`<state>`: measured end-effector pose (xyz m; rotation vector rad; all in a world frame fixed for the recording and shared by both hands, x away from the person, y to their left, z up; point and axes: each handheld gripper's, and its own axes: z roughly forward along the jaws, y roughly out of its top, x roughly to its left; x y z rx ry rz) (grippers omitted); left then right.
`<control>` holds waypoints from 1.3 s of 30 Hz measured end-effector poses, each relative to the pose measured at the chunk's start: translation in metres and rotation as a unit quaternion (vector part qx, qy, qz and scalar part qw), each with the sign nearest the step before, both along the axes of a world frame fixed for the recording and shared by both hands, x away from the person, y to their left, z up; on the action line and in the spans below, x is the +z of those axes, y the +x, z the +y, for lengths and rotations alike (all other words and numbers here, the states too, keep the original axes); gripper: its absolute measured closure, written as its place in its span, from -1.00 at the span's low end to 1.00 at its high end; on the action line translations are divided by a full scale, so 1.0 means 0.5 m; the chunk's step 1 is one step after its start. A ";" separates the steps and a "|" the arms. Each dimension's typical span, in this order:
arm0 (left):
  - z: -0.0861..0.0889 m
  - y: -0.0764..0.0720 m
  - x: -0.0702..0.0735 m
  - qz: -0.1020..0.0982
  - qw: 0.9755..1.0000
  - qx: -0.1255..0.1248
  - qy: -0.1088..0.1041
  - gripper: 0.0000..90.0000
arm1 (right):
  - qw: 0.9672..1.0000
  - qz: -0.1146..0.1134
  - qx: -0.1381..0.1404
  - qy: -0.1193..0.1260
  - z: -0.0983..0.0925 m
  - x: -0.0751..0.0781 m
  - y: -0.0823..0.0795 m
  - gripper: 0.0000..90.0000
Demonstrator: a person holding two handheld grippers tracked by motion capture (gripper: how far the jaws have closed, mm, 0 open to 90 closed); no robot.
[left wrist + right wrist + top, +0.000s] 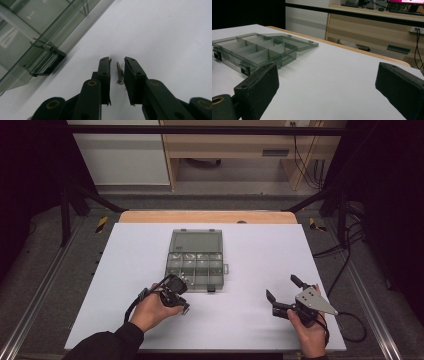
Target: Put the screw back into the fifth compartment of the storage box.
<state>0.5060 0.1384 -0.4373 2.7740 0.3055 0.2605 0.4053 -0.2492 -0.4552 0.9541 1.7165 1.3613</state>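
Observation:
A small metal screw (pixel 120 73) lies on the white table between the two jaws of my left gripper (pixel 117 61). It sits against the right-hand pad, with a slit of table showing on its other side. In the high view the left gripper (pixel 184 307) points down at the table just in front of a smoky clear compartment box (pixel 220 270), which stands with its lid folded back. That box's front latch (pixel 47 65) is close by in the left gripper view. My right gripper (pixel 282 287) rests at the table's right, jaws wide apart and empty (pixel 327 75).
The compartment box (pixel 254 50) has several divided cells; something shiny lies in its near-left cell (pixel 182 279). The white table top (pixel 260 250) ends at a wooden strip at the back. Cables trail off the right side (pixel 350 320).

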 end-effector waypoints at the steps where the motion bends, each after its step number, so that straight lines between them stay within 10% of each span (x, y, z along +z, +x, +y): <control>1: 0.000 0.001 -0.001 0.001 1.000 -0.002 0.001 0.70 | 1.000 0.000 0.001 -0.001 0.000 0.000 0.000 -0.89; 39: 0.010 -0.016 -0.001 -0.019 1.000 0.020 0.007 0.96 | 1.000 0.003 0.001 -0.003 0.001 -0.003 0.002 -0.90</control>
